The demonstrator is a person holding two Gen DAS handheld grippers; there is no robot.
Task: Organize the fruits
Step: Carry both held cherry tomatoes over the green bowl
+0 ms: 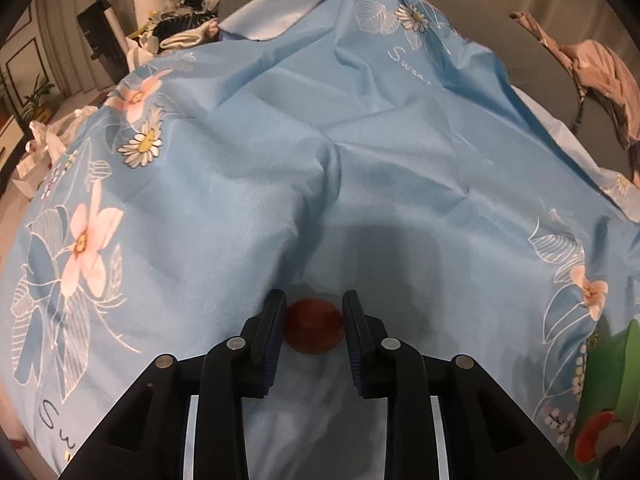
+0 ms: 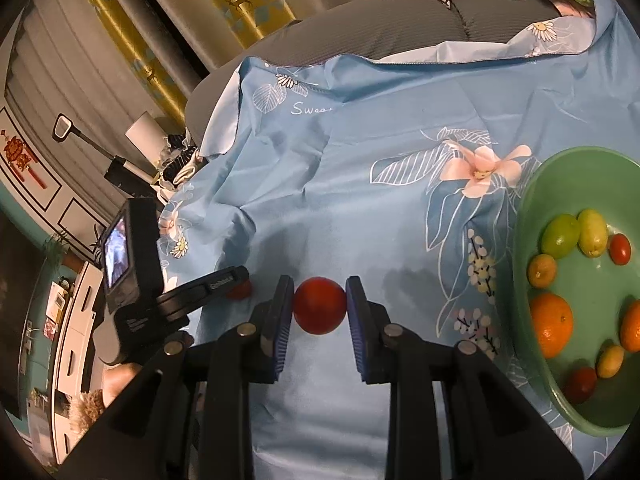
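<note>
The right claw [image 2: 320,306] is pinching a red round fruit [image 2: 320,306]: both blue pads press on its sides, and the fruit sits at the very tips of the fingers, above the light blue flowered bedsheet [image 2: 360,160]. The left claw [image 1: 314,322] is partly spread. Between its two fingers lies a second red fruit [image 1: 314,326], resting on the sheet; there is a thin gap on each side, so the pads do not press it. In the right wrist view this same left claw enters from the left, and its tip is just beside a small red fruit on the sheet. To the right of the right claw, near but apart, stands a green bowl [image 2: 532,200] on the sheet. Inside it lie two oranges [image 2: 550,330], two green fruits [image 2: 560,236], small yellow-orange ones and small red ones. Behind the sheet a grey cover of the bed [image 2: 380,32] is visible.
</note>
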